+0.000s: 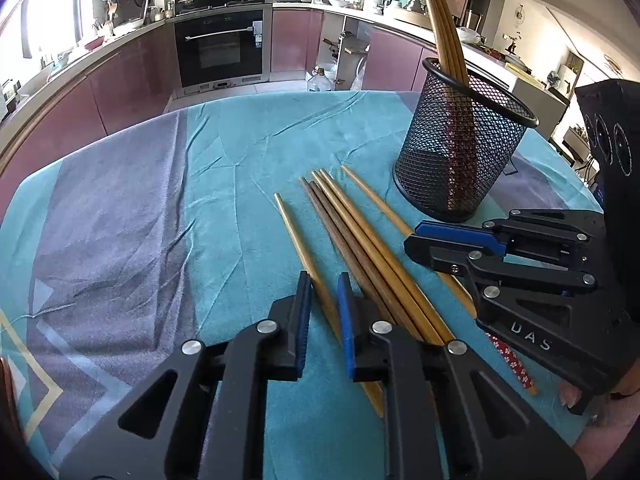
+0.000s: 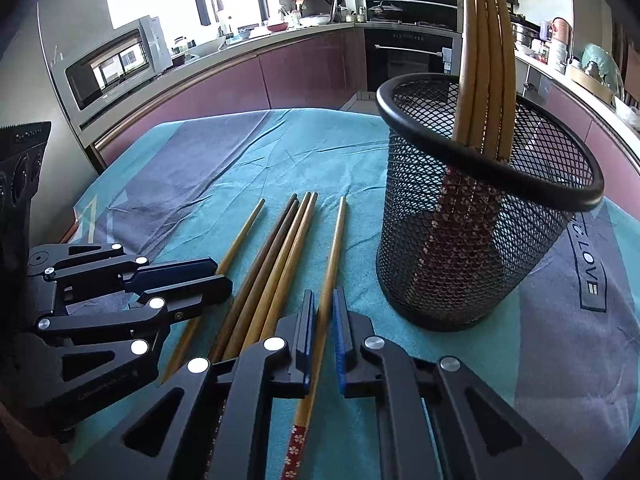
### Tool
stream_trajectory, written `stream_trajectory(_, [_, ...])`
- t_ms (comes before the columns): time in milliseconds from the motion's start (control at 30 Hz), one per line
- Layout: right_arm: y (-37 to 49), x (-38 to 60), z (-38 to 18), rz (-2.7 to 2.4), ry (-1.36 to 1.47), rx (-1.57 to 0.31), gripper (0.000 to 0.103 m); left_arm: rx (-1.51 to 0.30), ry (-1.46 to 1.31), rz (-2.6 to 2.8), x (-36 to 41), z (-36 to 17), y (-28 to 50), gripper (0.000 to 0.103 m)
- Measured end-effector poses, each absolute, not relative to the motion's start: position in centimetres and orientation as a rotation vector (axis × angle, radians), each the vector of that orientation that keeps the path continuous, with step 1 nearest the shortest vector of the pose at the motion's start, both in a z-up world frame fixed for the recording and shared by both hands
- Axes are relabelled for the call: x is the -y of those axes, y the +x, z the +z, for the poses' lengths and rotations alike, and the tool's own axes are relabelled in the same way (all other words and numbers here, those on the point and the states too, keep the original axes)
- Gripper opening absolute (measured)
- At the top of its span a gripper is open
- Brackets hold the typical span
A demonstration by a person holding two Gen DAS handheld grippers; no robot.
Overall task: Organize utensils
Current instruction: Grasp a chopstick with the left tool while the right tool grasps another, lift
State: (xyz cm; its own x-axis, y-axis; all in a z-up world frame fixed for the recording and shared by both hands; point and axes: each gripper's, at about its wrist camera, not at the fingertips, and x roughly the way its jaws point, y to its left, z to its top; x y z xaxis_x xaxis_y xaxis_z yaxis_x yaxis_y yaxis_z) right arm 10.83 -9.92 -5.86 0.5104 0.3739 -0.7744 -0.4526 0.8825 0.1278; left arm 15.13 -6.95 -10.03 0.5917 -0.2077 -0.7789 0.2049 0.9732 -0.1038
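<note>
Several wooden chopsticks (image 1: pixel 356 232) lie side by side on the teal cloth (image 1: pixel 240 152). My left gripper (image 1: pixel 323 284) is shut on the leftmost light chopstick (image 1: pixel 292 228), which crosses slantwise between its blue pads. In the right wrist view the left gripper (image 2: pixel 220 276) sits low on the left over that same stick. My right gripper (image 2: pixel 323 300) is shut on the rightmost chopstick (image 2: pixel 338 236), whose red flowered end (image 2: pixel 296 448) points toward me. The right gripper (image 1: pixel 416 236) also shows in the left wrist view. A black mesh cup (image 2: pixel 460 264) stands upright just right of the sticks and holds several chopsticks (image 2: pixel 484 60).
Two dark and two light chopsticks (image 2: pixel 276 252) lie loose between the two held ones. The cloth-covered table ends at its far edge (image 1: pixel 256 98), with purple kitchen cabinets and an oven (image 1: pixel 220 48) beyond. A hand shows at the lower right (image 1: pixel 616 404).
</note>
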Motion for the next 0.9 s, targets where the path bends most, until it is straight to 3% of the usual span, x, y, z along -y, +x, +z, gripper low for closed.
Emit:
stream_trajectory(300, [10.6, 10.8, -5.8, 0.506, -0.054, -0.912, 0.005, -0.903, -0.034, -0.215, 6.6, -9.9, 15.1, 0.008])
stream_trajectory(900, [7.8, 13.0, -2.6, 0.626, 0.059, -0.847, 0.005, -0.835, -0.117, -0.285, 4.8, -6.6, 12.7, 0.007])
